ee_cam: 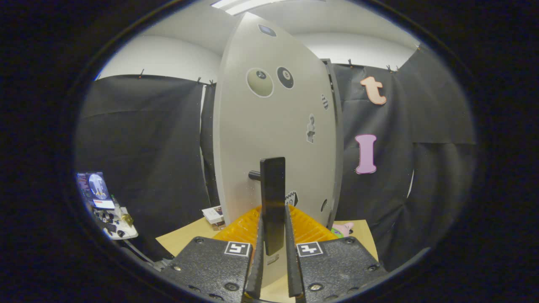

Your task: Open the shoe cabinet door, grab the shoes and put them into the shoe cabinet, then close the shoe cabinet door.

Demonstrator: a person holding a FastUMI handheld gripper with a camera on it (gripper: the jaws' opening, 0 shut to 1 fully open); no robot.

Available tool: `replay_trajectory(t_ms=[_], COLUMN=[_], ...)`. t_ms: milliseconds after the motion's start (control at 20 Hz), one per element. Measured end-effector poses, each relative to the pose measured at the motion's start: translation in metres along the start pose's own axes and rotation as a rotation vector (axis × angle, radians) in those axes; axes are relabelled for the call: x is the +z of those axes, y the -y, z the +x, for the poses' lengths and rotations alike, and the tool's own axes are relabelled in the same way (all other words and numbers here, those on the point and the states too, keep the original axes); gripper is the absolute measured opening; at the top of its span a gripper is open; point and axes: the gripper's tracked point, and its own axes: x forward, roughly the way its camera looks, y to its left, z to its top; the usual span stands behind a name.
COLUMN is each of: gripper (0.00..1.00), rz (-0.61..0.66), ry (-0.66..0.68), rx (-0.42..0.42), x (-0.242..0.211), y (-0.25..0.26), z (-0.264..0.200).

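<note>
Tall grey metal cabinet door (269,126) with round stickers stands just ahead, its flat black bar handle (273,198) upright between the 2 fingers. Gripper (273,235) pinches that handle. Cabinet interior hidden behind door; yellow ribbed mat (309,229) partly covered.

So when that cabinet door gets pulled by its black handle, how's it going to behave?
The cabinet door looks like a stiff flat panel, so it should swing rather than flex. The handle seems rigid, and smooth enough to slip. The hand-held gripper has its fingers on either side of it.
</note>
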Motion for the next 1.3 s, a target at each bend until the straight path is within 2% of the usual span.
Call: replay_trajectory(t_ms=[250,400,450,550,650,800,950,1000,1050,1200,1250,1300], gripper=[0.17,0.07,0.06,0.04,0.05,0.07,0.07,0.13,0.24,0.88,0.96,1.00], rz=[-0.048,-0.061,-0.040,0.047,0.061,0.009,-0.032,-0.040,-0.043,-0.105,-0.112,-0.115], ry=[0.033,0.047,0.060,0.053,0.055,0.075,0.193,0.226,0.251,0.271,0.293,0.294], rx=[-0.158,-0.317,-0.310,-0.180,-0.147,-0.247,-0.372,-0.410,-0.438,-0.414,-0.427,-0.440], x=[0.005,0.005,0.008,-0.002,0.002,0.001,0.007,0.004,-0.007,-0.040,-0.047,-0.060], y=[0.041,0.098,0.115,0.105,0.102,0.112,0.110,0.103,0.091,0.033,0.020,0.011], z=[-0.006,-0.026,-0.031,-0.025,-0.027,-0.034,-0.056,-0.069,-0.085,-0.098,-0.100,-0.096])
